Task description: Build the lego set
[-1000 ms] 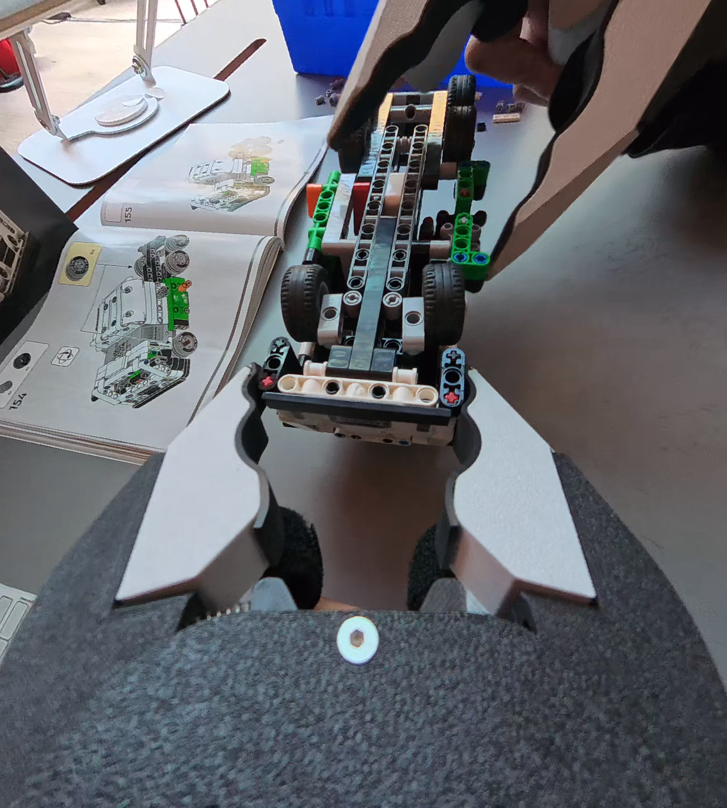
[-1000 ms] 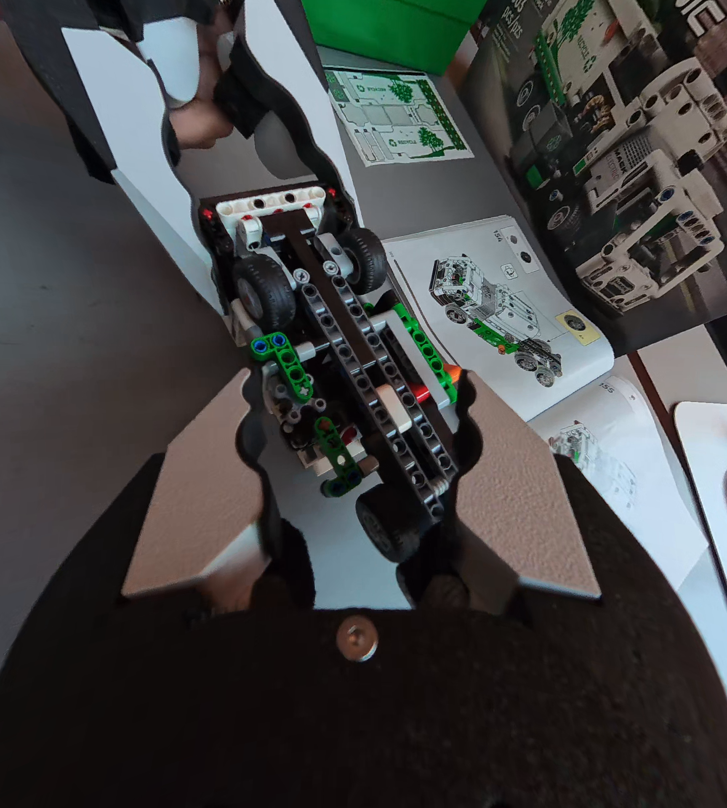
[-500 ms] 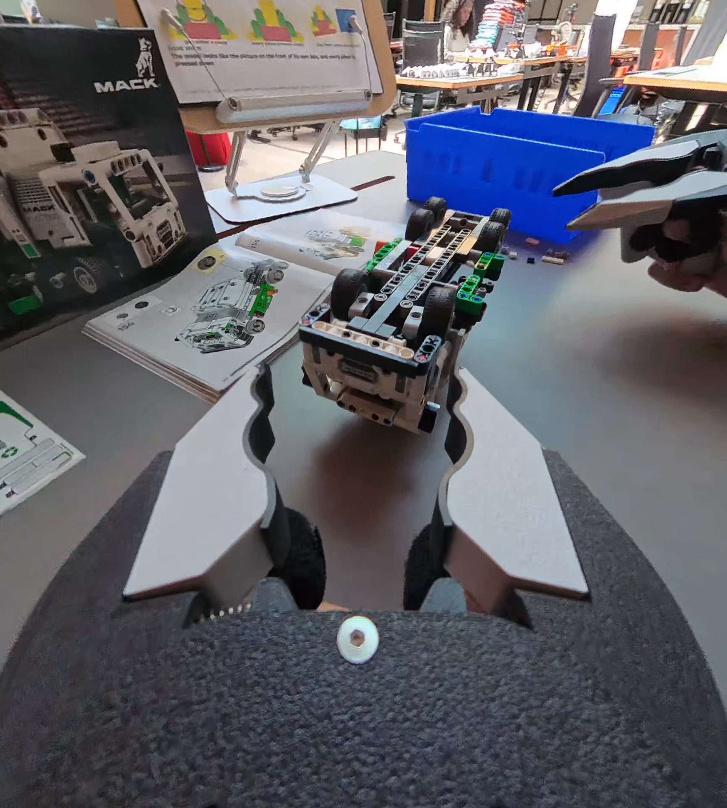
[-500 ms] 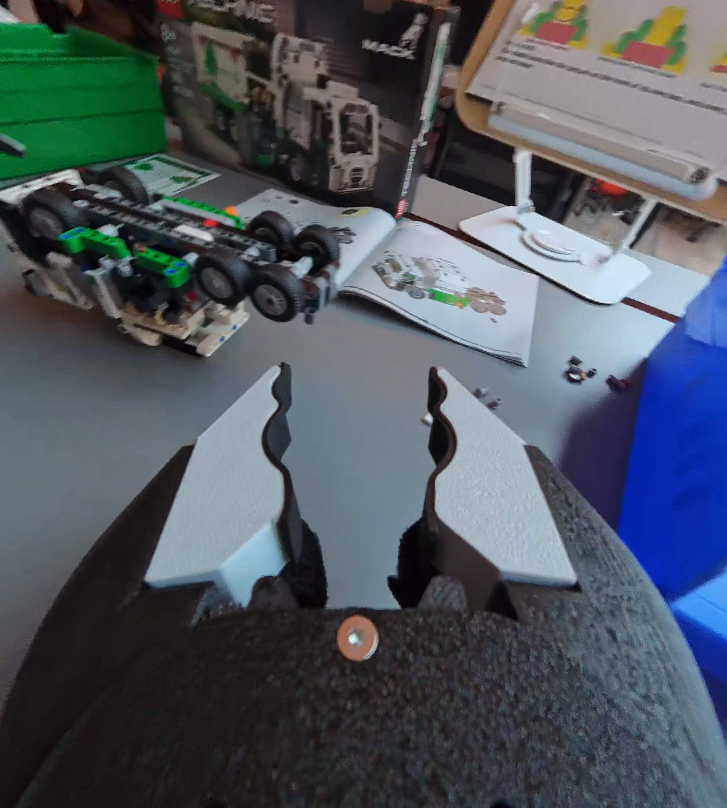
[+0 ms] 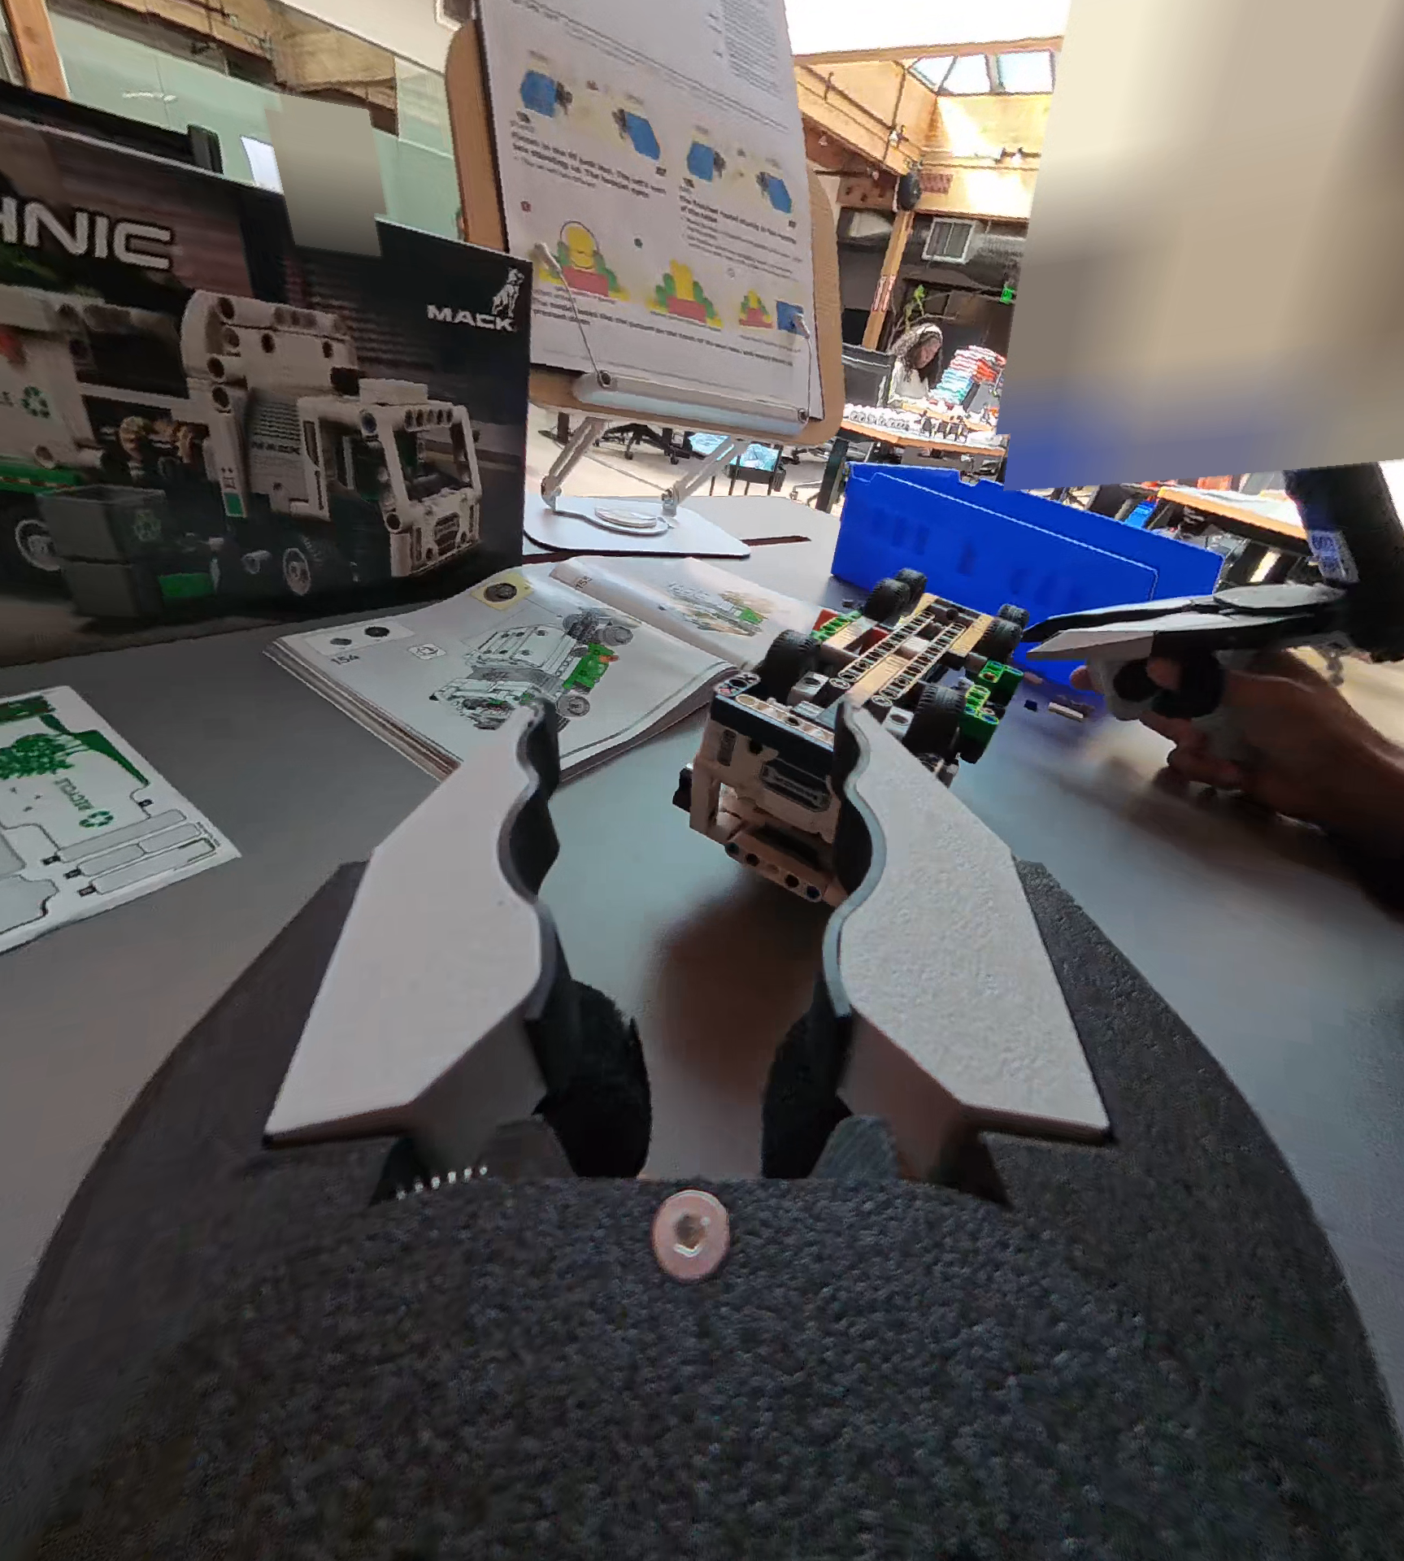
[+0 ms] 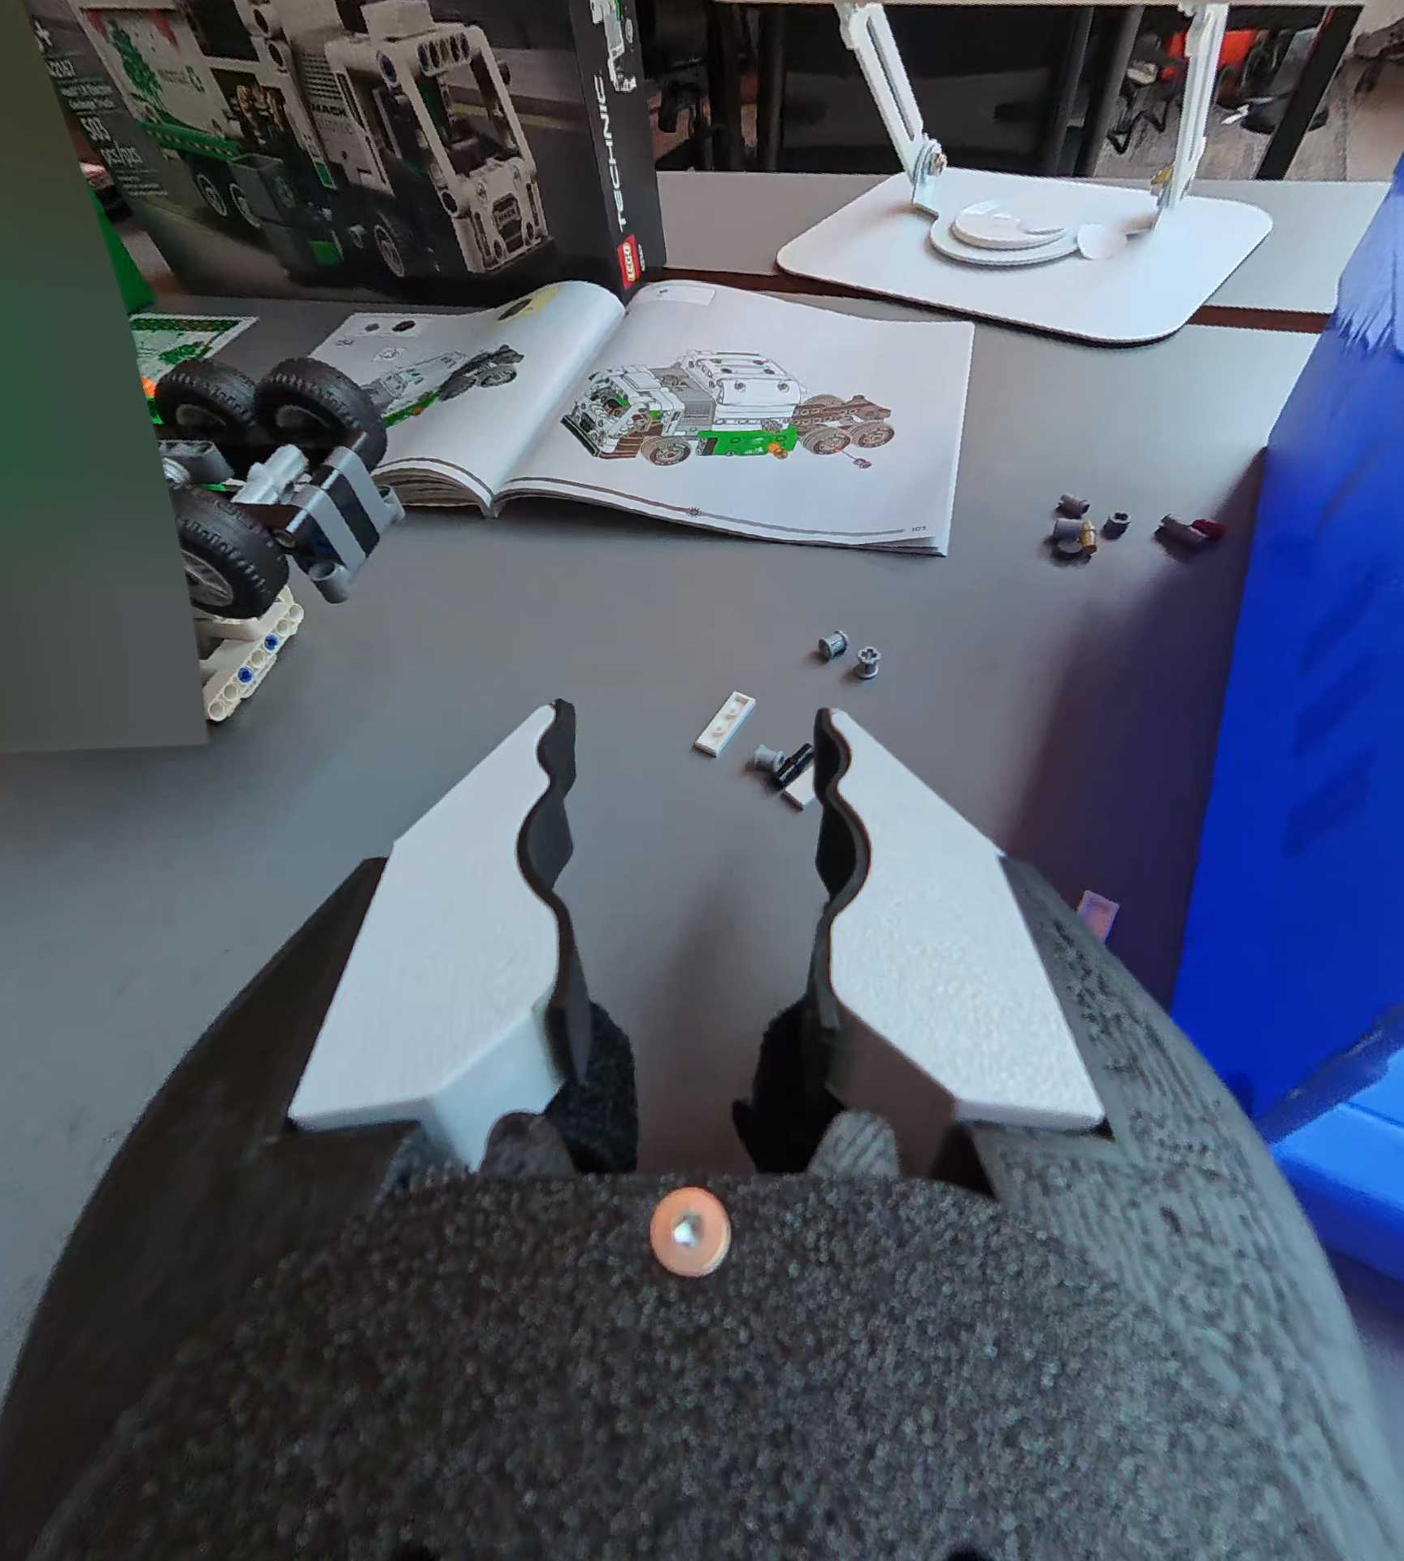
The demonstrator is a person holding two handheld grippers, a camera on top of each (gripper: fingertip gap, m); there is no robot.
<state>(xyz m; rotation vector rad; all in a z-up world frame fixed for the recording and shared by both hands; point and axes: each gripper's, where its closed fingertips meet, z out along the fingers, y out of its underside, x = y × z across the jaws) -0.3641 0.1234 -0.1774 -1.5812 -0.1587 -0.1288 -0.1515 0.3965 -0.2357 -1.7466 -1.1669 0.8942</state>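
The lego truck [image 5: 850, 701] lies wheels-up on the table [image 5: 1104, 929], just beyond the left gripper [image 5: 690, 726], whose jaws stand apart and empty. The right gripper [image 6: 694, 718], likewise open and empty, points at loose small parts [image 6: 774, 752], with the truck off to its left.

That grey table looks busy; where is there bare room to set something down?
Bare grey table lies in front of the upturned toy truck, left of the right gripper. Another patch sits between the white sticker sheet and open instruction booklet. Crowded: small loose pieces beside the blue plastic bin.
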